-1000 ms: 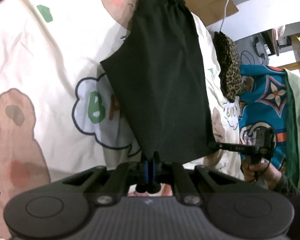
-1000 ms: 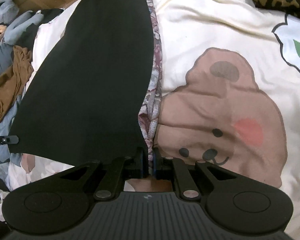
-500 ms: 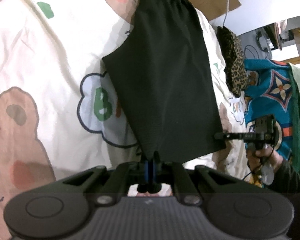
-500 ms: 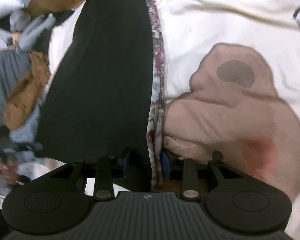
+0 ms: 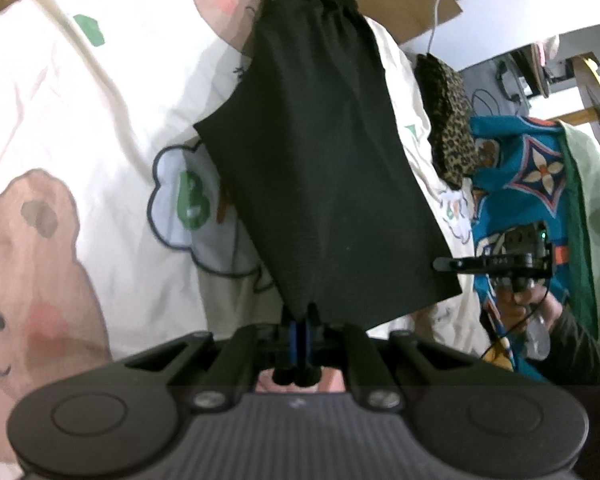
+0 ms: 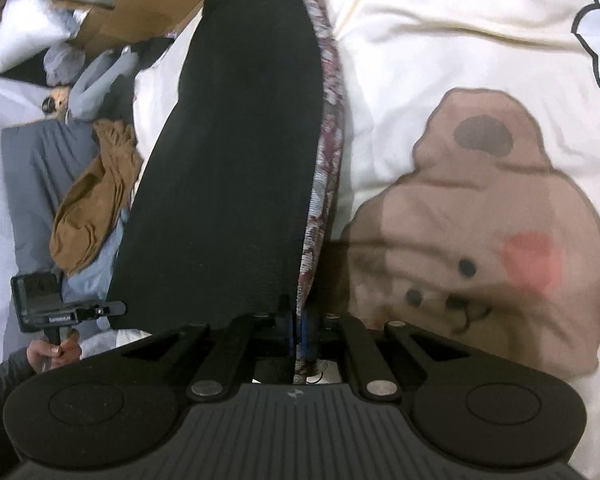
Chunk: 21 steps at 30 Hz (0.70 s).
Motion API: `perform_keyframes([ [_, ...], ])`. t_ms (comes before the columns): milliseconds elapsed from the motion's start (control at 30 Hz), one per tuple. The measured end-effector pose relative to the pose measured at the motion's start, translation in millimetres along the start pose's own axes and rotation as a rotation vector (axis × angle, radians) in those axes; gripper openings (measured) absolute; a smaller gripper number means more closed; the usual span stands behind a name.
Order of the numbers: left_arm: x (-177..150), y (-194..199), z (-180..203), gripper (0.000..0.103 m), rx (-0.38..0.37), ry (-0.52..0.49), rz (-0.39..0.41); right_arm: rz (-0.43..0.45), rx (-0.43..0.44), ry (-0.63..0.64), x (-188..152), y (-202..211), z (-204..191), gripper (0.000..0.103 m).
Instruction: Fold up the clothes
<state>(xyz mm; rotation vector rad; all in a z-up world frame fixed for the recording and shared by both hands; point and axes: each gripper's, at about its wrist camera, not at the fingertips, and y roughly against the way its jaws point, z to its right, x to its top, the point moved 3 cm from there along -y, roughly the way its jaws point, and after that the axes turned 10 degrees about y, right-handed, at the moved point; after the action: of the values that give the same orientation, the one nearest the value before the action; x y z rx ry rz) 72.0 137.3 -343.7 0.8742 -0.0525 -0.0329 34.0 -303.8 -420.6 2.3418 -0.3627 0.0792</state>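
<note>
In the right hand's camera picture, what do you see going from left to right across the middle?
Grey clothing → crumpled brown garment → black garment → its patterned edge → cream bear bedsheet.

- Left gripper (image 5: 299, 330): jaws pinched tight on fabric, angled downward.
- Right gripper (image 6: 298, 330): jaws clamped together on cloth, tilted downward, gripped by a hand (image 5: 518, 302).

**Bed w/ bear-print cover + what's on it**

Bed cover (image 5: 60, 120): cream, brown bears, cloud w/ green letter. Landmark = cloud print (image 5: 188, 208). Black garment (image 5: 320, 160) stretches across just right of cloud, far end on cover, near end lifted. Leopard-print piece (image 5: 448, 120) farther right at edge. Teal patterned cloth (image 5: 540, 184) beyond that.
</note>
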Motion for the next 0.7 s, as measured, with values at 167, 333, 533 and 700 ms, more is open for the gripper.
perform_keyframes([
  [167, -19, -13, -25, 0.004, 0.012, 0.043, -0.006, -0.049, -0.028, -0.012, -14, -12, 15, 0.002],
  [333, -30, -44, -57, 0.004, 0.002, 0.12, 0.01, -0.066, -0.042, -0.006, -21, -33, 29, 0.006],
  [533, -26, -55, -71, 0.009, -0.005, 0.14, 0.006, -0.078, -0.017, -0.005, -23, -40, 40, 0.019],
  [700, -22, -59, -76, 0.014, -0.003, 0.152, 0.016, -0.076, 0.077, -0.081, -26, -50, 51, 0.025],
])
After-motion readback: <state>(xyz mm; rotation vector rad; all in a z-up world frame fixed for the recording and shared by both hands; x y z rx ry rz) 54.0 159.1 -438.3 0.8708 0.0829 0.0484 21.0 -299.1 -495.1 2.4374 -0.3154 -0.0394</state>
